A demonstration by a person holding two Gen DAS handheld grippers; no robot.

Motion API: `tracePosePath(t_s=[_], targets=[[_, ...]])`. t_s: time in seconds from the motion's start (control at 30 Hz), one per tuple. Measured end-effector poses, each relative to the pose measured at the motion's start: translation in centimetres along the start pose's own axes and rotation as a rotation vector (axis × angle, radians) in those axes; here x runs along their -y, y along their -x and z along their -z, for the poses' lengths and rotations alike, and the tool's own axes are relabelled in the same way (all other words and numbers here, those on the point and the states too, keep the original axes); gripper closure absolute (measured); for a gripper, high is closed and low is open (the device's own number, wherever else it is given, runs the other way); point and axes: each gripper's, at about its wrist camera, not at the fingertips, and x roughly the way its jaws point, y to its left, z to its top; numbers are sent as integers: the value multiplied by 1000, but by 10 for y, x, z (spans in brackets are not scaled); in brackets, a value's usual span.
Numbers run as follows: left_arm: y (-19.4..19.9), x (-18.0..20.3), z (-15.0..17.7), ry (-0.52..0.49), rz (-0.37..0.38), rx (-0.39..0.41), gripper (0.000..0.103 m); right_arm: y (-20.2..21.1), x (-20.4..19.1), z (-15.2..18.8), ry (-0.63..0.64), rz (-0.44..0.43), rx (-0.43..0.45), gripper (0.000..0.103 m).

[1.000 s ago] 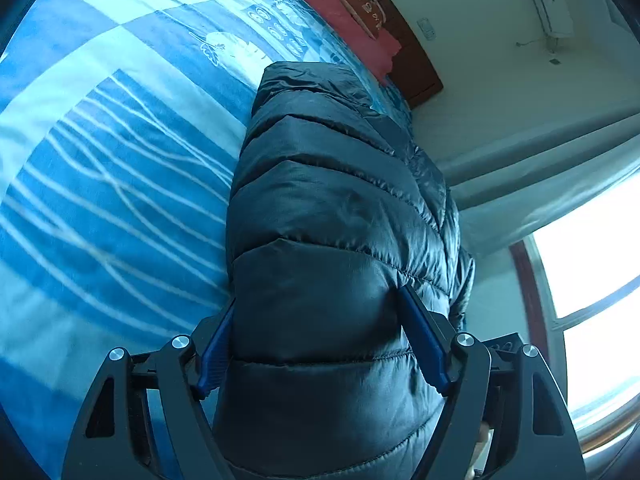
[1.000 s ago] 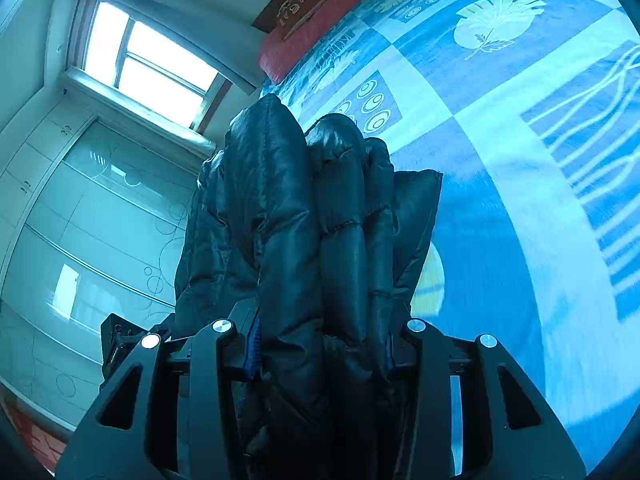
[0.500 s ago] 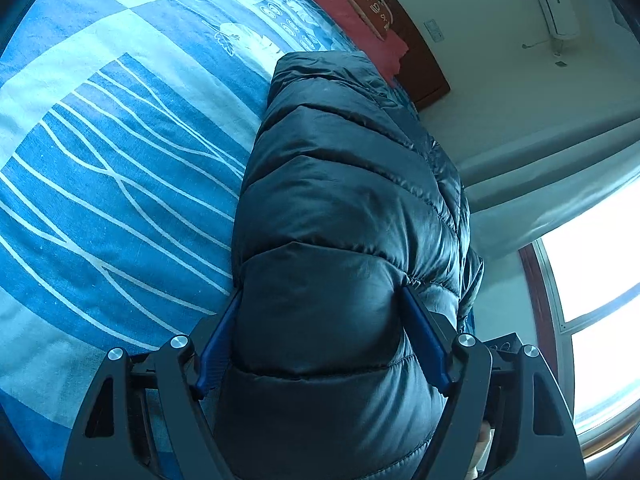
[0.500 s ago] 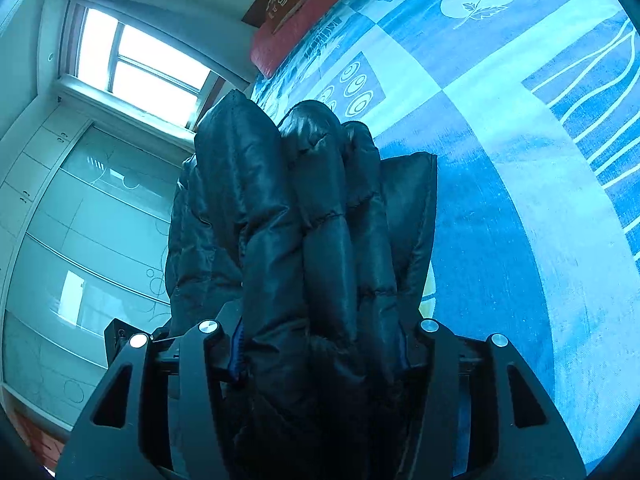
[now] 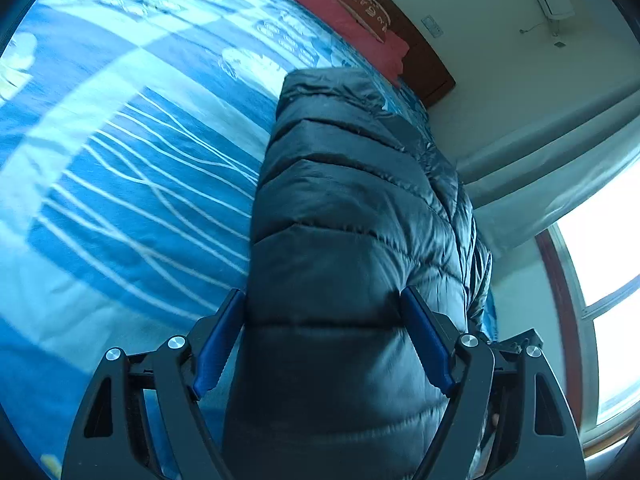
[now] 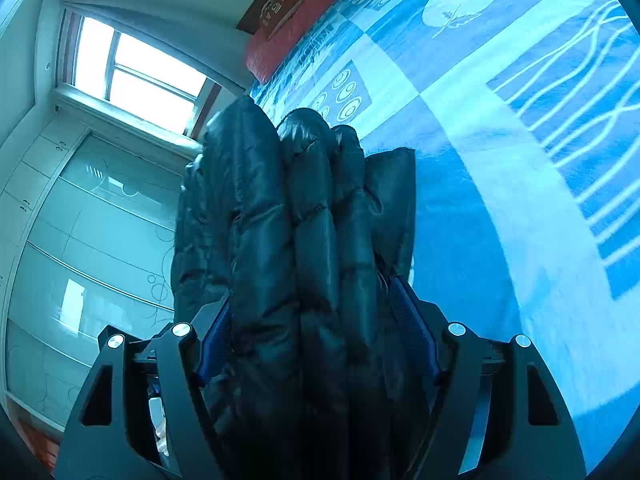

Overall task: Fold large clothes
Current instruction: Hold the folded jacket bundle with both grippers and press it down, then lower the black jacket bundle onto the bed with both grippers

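A dark quilted puffer jacket [image 5: 344, 216] is folded into a thick bundle and held up above the blue patterned bed [image 5: 120, 184]. My left gripper [image 5: 322, 300] is shut on one end of the bundle, its blue pads pressed against both sides. My right gripper [image 6: 310, 296] is shut on the jacket [image 6: 288, 216] too, clamping several puffy layers between its blue pads. The bundle stretches away from both grippers toward the headboard side. The jacket's far end and underside are hidden.
The blue and white bedspread [image 6: 500, 140] fills the space beside the jacket. A red pillow [image 5: 348, 20] and brown headboard [image 5: 404, 44] lie at the far end. A bright window [image 6: 136, 76] and glass wardrobe doors [image 6: 88, 248] stand to one side.
Both grippers kept their grip and carried the jacket bundle across the bed; the bedspread pattern has slid past, and the pillow and headboard now sit lower in the left wrist view.
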Motion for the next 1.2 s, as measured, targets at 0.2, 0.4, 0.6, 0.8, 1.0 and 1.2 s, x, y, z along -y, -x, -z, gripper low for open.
tracePosePath(t_s=[0.2,0.4,0.6,0.8,1.0,1.2], targets=[[22,-1,21,-31,-34,5,25,24,-1,16,-25,-10,23,31],[35,-2,49,-11,-20,-1,25,45,-14,50,33,47,30,23],[33,2,61,-28,-33,5,22,47,-2,70,-14,57,37,17],[31,5,63,-46,-40,5,22,48,-1,73,-17,57,42,17],[32,1,66,-46,-27,10,22,55,-5,80,0,54,33,13],[35,-7,67,-18,-6,3,22,57,-5,88,11,79,30,11]])
